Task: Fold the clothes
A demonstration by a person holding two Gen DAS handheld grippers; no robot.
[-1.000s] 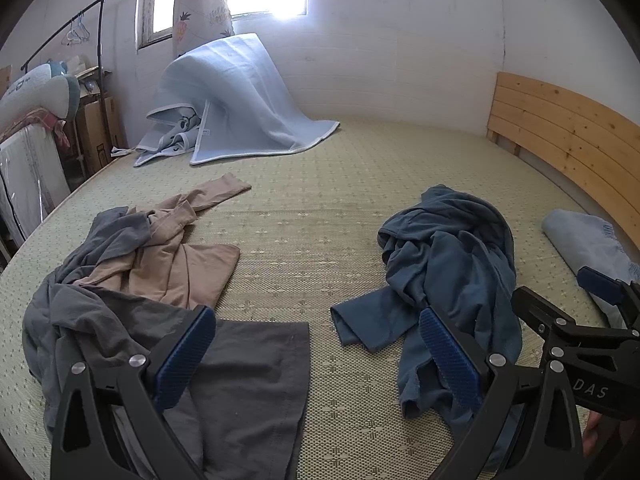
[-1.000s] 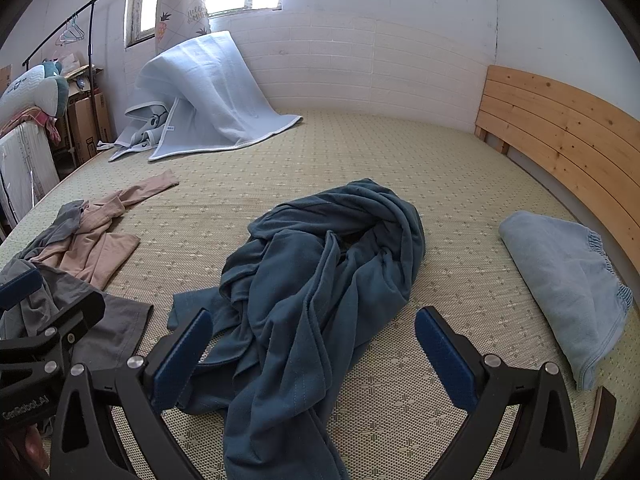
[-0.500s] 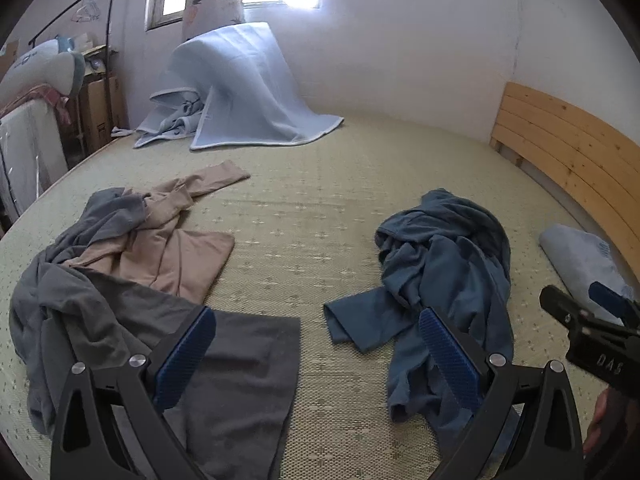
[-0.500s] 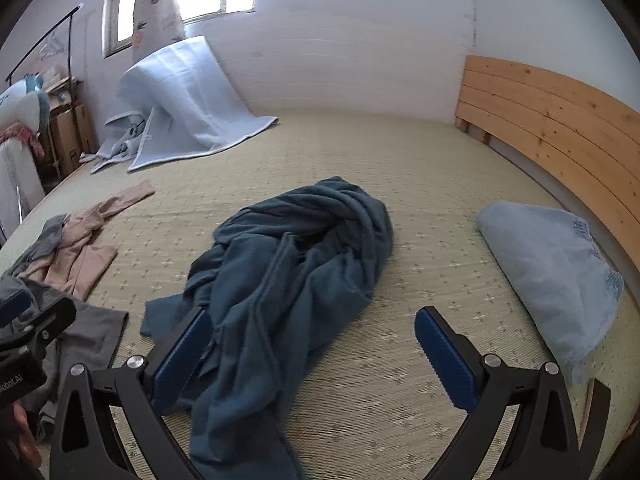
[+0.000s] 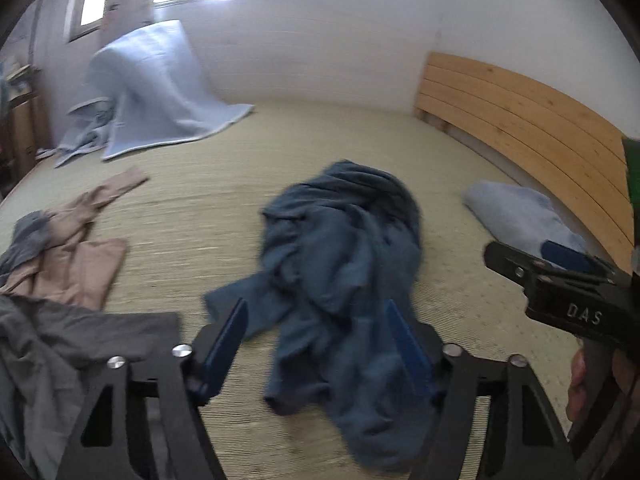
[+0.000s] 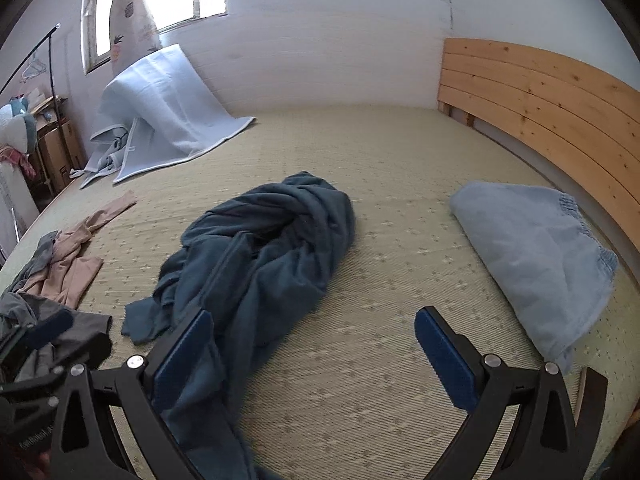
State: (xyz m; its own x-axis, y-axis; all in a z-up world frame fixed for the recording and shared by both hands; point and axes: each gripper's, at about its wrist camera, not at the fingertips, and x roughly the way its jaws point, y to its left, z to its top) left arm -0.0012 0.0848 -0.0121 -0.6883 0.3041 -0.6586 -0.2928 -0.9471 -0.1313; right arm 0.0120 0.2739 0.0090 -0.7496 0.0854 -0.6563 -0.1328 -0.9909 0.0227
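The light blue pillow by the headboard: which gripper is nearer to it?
Right. The right gripper is beside the pillow; the left gripper sits farther off, over the dark blue garment.

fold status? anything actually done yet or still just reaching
Done: nothing looks folded. The blue garment, tan garment and grey garment all lie crumpled on the mat. In hand: nothing. The left gripper has just been closing its jaws, straddling the blue garment's near end, pads not pressing; the right gripper is open. Left: all three.
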